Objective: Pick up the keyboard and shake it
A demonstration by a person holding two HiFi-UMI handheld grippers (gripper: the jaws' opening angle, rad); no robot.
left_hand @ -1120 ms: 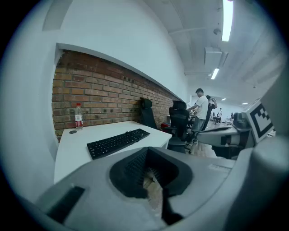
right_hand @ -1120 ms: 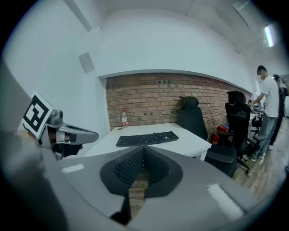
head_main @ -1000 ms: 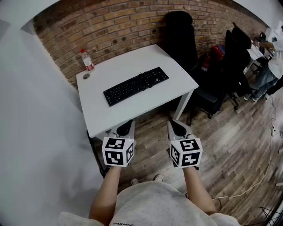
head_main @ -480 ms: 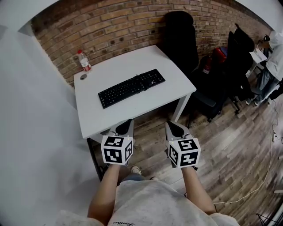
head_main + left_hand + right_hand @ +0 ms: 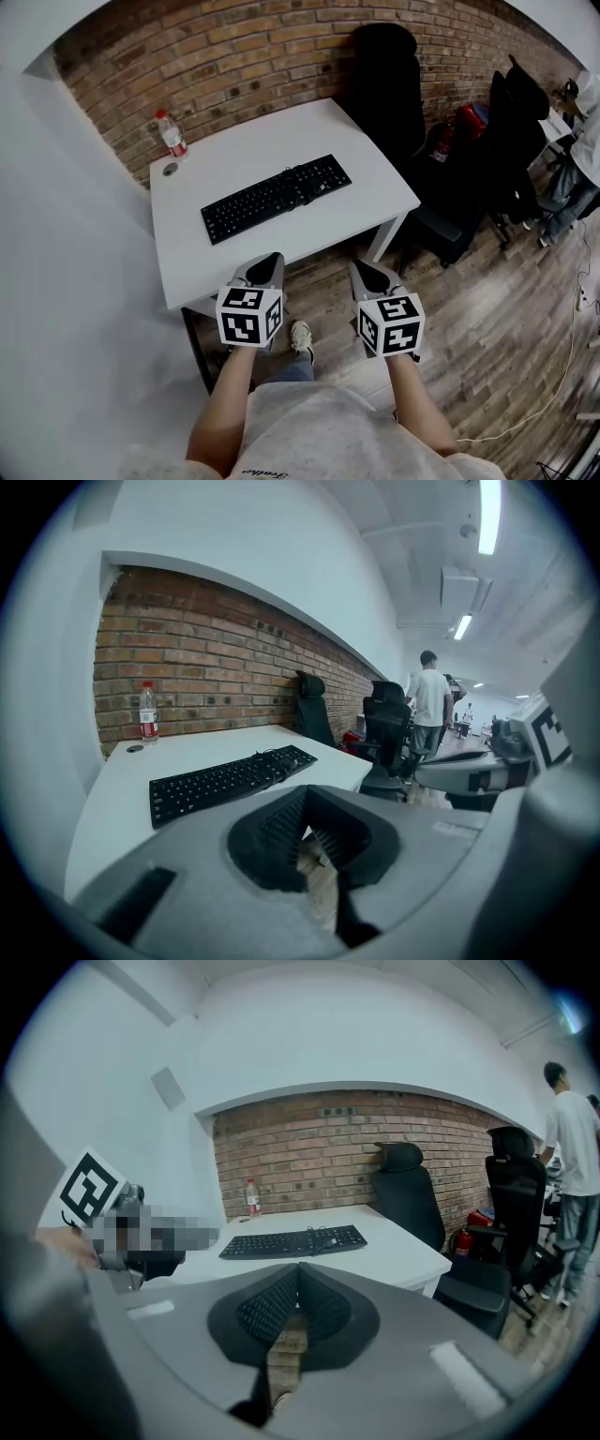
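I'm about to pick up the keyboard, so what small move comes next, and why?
Probably bring both forward over the table and open them: the left gripper and right gripper are shut, empty and well short of the keyboard, which lies untouched.

White tabletop against far brick wall; black chairs right, on wood floor.

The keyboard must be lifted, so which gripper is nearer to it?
Left. The left gripper sits at the near edge of the table, just before the keyboard; the right gripper hangs over the floor off its right end.
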